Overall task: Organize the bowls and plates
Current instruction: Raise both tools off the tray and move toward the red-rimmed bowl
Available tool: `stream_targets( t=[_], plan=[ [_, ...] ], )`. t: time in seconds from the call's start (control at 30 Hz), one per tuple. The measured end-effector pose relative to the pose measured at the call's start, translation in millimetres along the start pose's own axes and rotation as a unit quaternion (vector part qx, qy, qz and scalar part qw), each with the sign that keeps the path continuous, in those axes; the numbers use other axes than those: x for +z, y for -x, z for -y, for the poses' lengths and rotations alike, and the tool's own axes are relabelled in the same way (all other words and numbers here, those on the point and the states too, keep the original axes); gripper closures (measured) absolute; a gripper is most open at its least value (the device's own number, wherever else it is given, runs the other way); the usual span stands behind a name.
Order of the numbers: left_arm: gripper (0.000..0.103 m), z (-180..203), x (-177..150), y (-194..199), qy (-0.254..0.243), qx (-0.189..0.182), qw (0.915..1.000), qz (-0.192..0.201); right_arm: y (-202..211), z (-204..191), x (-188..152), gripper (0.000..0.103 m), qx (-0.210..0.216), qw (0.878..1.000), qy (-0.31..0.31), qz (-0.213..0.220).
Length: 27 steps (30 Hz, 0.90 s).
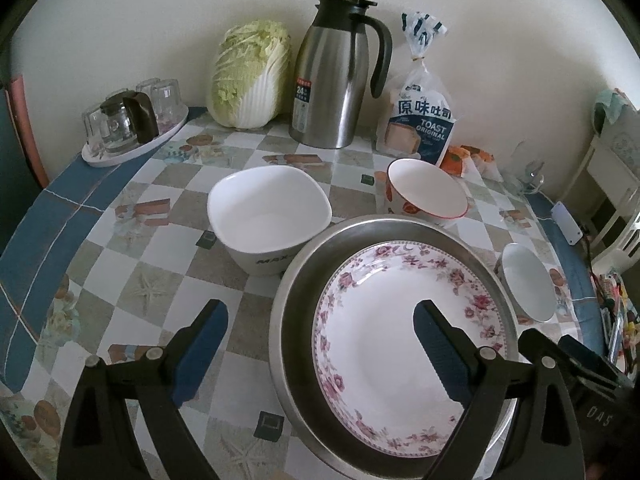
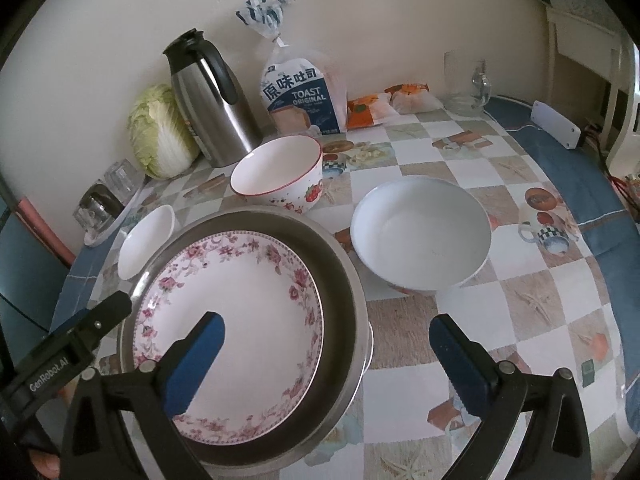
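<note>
- the floral plate (image 1: 400, 332) lies flat inside the steel basin (image 1: 296, 280), which sits near the front edge of the table (image 1: 80, 216); three bowls stand loose around it.
- the left gripper (image 1: 320, 344) hangs over the basin's left rim with its jaws wide apart and nothing between them: one finger is over the tablecloth, the other over the plate.
- the right gripper (image 2: 326, 354) is likewise wide open and empty, straddling the basin's right rim, one finger above the plate and one above the table.
- the square white bowl (image 1: 268, 216) touches or nearly touches the basin's far-left rim; a careless lift of the basin would likely knock it.
- the strawberry bowl (image 2: 280, 176) stands just behind the basin, and the round white bowl (image 2: 420, 236) just to its right. a sideways swing of either gripper could clip one.
- glazed china between smooth pads will probably slip if pinched only at the thin rim; the plate, lying low in the basin, leaves little room to get a finger under it.
- the basin looks to sit on something white at its right underside, so it may rock when pressed.
- readable writing: "toast original" with chinese characters on the bread bag (image 2: 298, 92); "max" on the square bowl's side; "24" on the thermos (image 1: 336, 76) label; "genrobot.ai" on the other gripper's body as seen from the right wrist.
</note>
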<state>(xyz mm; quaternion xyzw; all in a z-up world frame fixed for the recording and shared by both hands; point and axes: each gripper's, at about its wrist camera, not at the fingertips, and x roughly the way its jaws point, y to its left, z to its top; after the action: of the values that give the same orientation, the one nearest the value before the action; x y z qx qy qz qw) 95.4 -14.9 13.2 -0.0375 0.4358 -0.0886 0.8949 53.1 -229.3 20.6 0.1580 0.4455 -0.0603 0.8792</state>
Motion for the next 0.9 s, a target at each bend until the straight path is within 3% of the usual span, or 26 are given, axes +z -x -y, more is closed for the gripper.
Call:
stream_targets(
  t=[0.37,0.9],
  plan=[
    [0.009,3.3,-8.8,15.7,-0.006,0.004,1.0,-0.003,21.5,8.9,-11.5,0.0,-0.002,1.0,-0.022,-0.012],
    [0.009,-10.2,-6.3,47.9,0.019,0.002,0.9997,-0.013,85.9,15.9,-11.2,0.0,-0.015,0.999,-0.022,0.025]
  ],
)
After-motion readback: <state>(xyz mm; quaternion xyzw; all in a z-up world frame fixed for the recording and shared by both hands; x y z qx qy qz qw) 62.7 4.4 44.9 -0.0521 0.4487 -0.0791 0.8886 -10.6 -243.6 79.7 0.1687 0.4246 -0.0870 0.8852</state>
